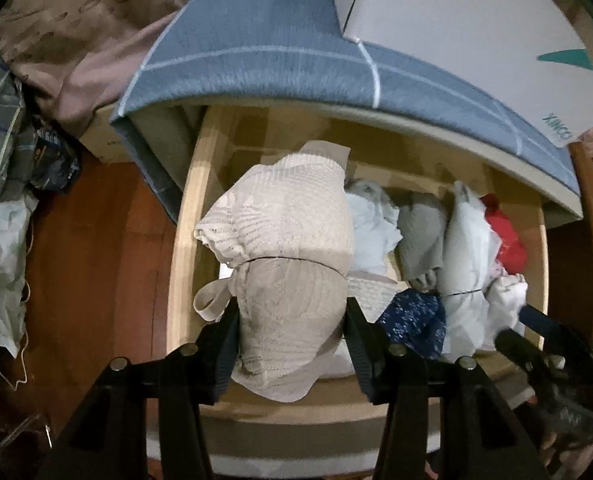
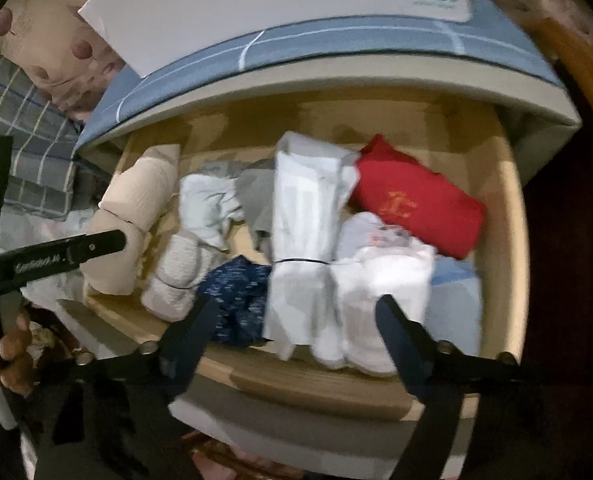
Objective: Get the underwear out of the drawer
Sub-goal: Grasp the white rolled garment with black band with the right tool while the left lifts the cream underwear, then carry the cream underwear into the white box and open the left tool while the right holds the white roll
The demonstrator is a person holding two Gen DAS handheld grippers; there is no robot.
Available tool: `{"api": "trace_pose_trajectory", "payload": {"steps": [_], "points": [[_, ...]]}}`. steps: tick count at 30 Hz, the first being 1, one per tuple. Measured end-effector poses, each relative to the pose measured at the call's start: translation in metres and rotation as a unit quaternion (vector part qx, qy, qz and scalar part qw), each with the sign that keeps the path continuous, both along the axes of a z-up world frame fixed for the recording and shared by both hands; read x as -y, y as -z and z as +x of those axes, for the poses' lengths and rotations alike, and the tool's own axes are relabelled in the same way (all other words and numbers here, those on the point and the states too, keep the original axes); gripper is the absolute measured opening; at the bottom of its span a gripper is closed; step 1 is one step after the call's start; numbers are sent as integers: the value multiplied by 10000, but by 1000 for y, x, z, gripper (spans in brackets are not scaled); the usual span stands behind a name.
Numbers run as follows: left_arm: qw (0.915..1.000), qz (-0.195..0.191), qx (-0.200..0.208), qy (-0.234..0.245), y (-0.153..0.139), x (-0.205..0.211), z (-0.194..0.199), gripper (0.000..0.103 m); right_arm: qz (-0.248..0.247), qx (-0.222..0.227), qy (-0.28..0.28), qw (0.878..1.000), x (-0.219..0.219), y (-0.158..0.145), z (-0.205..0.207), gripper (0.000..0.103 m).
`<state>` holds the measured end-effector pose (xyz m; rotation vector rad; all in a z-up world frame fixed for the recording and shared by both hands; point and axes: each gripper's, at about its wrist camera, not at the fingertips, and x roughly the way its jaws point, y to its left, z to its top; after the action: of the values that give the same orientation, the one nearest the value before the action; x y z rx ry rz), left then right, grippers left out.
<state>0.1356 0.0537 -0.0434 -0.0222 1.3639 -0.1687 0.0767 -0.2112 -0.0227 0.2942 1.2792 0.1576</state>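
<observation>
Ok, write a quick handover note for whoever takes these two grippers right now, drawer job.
Left gripper: jaws shut on the beige bundle, which is banded with a dark elastic and sits at the drawer's left end.
Right gripper: jaws straddle the white bundle; the blurred view does not show whether the pads press on it.
Drawer: open, still holding a red piece, a navy patterned piece, grey and other white pieces.
Done: drawer opened, beige bundle gripped.
Left: carry the beige bundle clear of the drawer, secure and remove the white one, then the rest.
</observation>
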Motion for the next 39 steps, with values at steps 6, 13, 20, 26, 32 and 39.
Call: {"api": "trace_pose_trajectory", "payload": {"steps": [6,13,20,26,32,39], "points": [[9998,-158,63,57,-17,5,-15,50,160,-281,91,9994,-9,5,25,66],[9997,-211,105,19,-22,-5,-17,50,3,-653,163,9977,-15,29,45,52],[9998,-159,124,2,-22,-9,-18,50,-318,-846,96,9959,-21,51,60,50],[9998,-171,126,23,-25,-8,-20,50,-727,-998,-117,9923,-36,71,64,50],[9996,-191,194,24,-33,-5,-20,50,-987,-994,-187,9900,-41,75,64,37],[9994,-181,283,36,-44,-4,-23,50,-604,-754,43,9953,-18,59,41,33]]}}
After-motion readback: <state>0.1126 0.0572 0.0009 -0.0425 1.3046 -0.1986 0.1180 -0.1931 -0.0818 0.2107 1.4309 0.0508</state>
